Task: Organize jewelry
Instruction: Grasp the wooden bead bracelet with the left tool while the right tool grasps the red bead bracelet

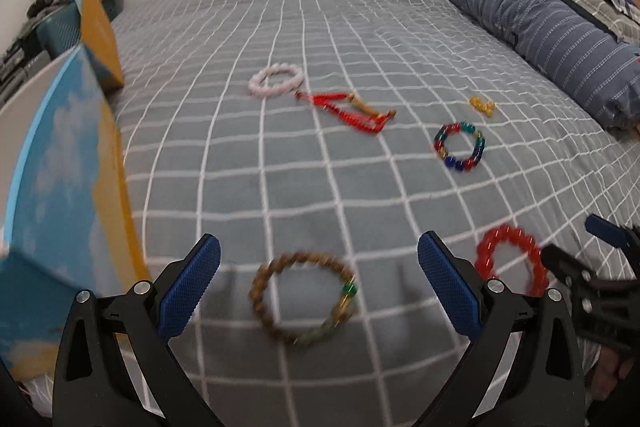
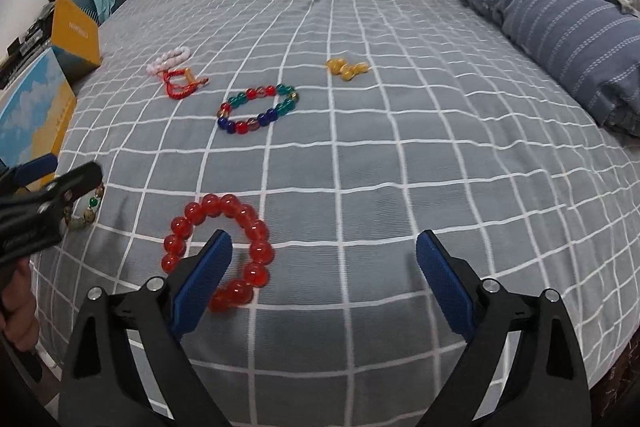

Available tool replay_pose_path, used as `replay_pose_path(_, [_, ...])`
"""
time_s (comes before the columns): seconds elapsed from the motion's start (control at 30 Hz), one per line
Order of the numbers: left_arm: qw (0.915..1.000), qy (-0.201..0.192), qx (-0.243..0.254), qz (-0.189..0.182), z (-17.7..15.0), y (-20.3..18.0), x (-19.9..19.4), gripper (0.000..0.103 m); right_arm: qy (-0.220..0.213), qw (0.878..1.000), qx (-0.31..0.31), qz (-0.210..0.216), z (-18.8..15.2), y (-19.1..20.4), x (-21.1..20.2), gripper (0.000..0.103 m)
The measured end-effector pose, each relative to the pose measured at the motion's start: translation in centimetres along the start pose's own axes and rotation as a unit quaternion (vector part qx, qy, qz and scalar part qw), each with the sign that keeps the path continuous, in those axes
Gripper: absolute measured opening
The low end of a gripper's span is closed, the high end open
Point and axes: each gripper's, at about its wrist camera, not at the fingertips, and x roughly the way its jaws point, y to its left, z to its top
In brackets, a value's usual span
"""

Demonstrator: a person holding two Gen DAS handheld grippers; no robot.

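So both grippers are hanging over the bed (image 1: 320, 27) with jaws spread wide, nothing pinched in either. The left gripper (image 1: 319, 275) is sitting right over the wooden bracelet (image 1: 303, 297), which is lying flat between its two fingers, dead centre, so that one looks like the next grab to me. The ring has no real long axis, so I'm guessing it's just a matter of dropping down and catching one side of the loop.

The right gripper (image 2: 324, 271) is looking further right, with the red bracelet (image 2: 218, 253) lying off to its left, partly tucked under its left finger. So it's nearer that one, but not lined up on it.

Everything else is sitting further up the bed: the multicolour bracelet (image 1: 459, 147), the red cord one (image 1: 348, 111), the pink one (image 1: 275, 79) and a small yellow piece (image 1: 482, 105). A blue-and-yellow box (image 1: 60, 187) is standing just left of the left gripper, probably where stuff is going.
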Motion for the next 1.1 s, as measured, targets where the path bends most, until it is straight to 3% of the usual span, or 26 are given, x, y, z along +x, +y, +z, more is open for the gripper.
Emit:
replay_pose_path(0.37, [0.9998,0.018,-0.007,0.007,-2.4,1.1,2.1,0.096,0.026,0.999,-0.023,0.018,-0.1,1.8,1.6,0.059])
replay_pose_path(0.43, [0.9998,0.017,-0.006,0.003,-2.4,1.0,2.0,0.089,0.029,0.999,-0.024,0.021,0.1,1.9,1.7,0.049])
replay_pose_path(0.7, [0.9993,0.036,0.008,-0.01,-2.1,0.6,1.6,0.018,0.038,0.998,-0.024,0.034,0.5,1.8,1.8,0.019])
replay_pose_path(0.8, [0.9989,0.044,0.008,-0.015,-2.0,0.7,1.4,0.017,0.039,0.999,-0.019,0.033,0.7,1.7,1.7,0.014])
replay_pose_path(0.97, [0.9985,0.049,0.007,-0.022,-1.8,0.8,0.9,0.016,0.039,0.998,-0.002,0.043,1.0,1.0,1.4,0.013])
replay_pose_path(1.03, [0.9985,0.051,0.006,-0.021,-1.7,0.9,0.7,0.007,0.036,0.998,-0.002,0.043,1.1,1.1,1.1,0.013])
replay_pose_path(1.1, [0.9984,0.051,0.007,-0.022,-1.5,1.0,0.5,0.007,0.033,0.999,-0.002,0.043,1.3,1.2,0.9,0.013])
